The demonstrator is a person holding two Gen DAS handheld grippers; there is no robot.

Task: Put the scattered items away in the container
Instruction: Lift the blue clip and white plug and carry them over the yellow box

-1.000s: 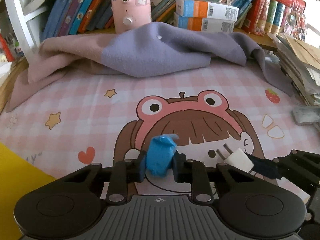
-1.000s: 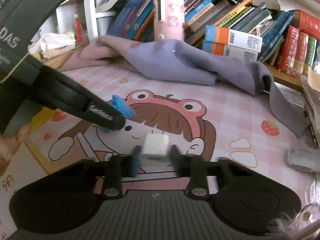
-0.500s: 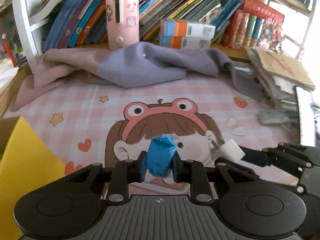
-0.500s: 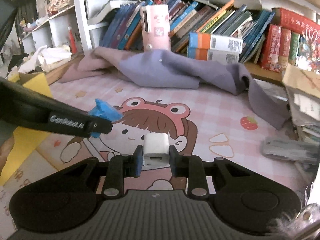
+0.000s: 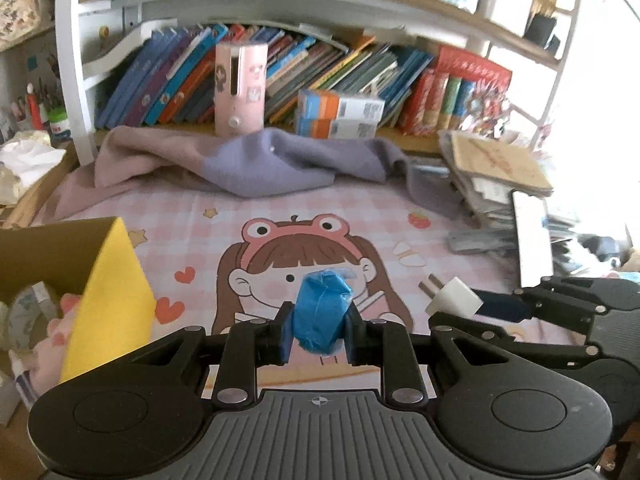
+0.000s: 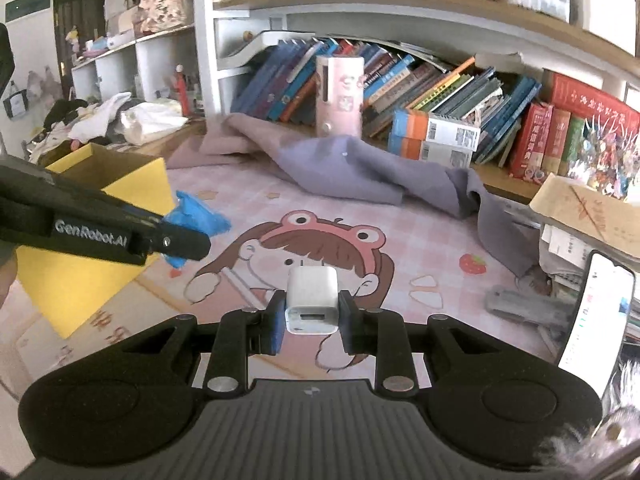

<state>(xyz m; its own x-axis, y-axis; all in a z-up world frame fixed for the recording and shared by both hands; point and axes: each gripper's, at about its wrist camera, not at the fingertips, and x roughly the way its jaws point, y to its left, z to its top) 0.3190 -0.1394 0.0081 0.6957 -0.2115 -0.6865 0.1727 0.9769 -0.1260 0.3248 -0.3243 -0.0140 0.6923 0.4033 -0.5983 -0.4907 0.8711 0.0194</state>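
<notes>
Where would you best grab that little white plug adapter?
By its two flat sides, as the right tongs do now: the white charger plug is a small cube, so the pads sit flat on opposite faces, coming from the socket end, prongs pointing away.

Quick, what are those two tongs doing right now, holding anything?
Left tongs: closed on a blue wrapped bundle.
Right tongs: closed on a white charger plug.
</notes>
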